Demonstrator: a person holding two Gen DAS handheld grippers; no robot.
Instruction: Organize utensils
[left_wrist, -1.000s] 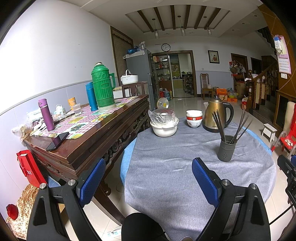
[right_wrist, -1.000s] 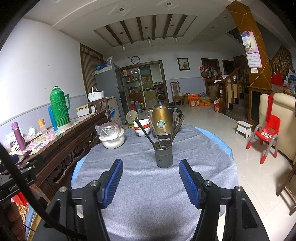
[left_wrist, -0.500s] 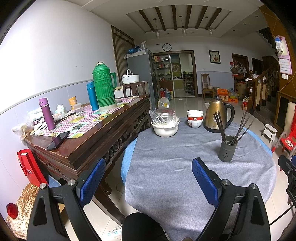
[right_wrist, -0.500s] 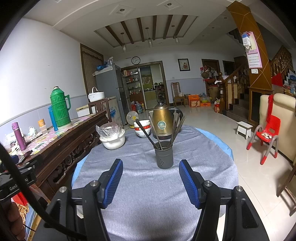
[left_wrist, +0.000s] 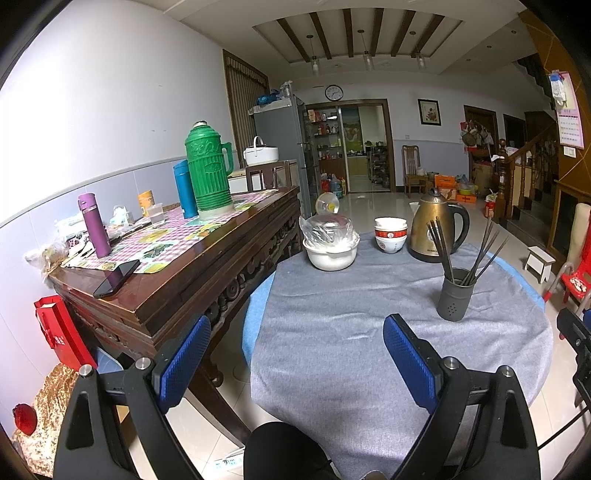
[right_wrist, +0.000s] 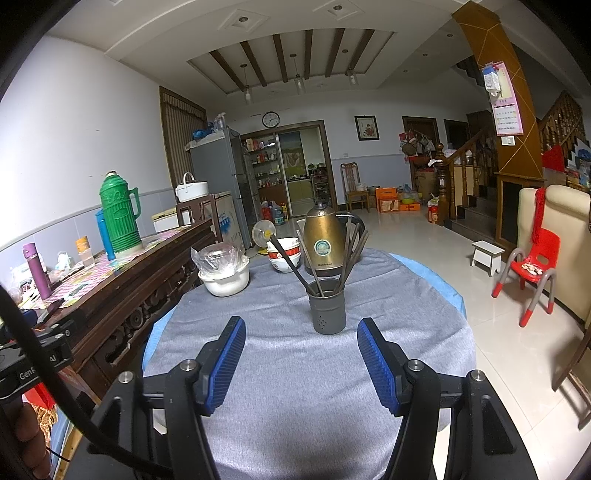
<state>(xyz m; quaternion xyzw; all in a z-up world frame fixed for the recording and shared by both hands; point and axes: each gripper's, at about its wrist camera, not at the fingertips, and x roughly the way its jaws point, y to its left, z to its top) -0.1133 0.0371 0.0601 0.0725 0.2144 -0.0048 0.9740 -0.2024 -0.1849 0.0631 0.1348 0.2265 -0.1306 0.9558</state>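
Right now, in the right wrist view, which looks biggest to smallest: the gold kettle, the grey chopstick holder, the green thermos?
1. green thermos
2. gold kettle
3. grey chopstick holder

The thermos stands farther off, so it is likely larger still; the holder sits nearest.

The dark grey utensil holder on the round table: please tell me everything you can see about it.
The utensil holder is a dark grey cylindrical cup, matte, with small holes low on its side. It stands upright on the grey tablecloth, in front of the golden kettle, apart from it. Dark chopsticks stand inside, leaning outward in two groups. Neither gripper touches it.
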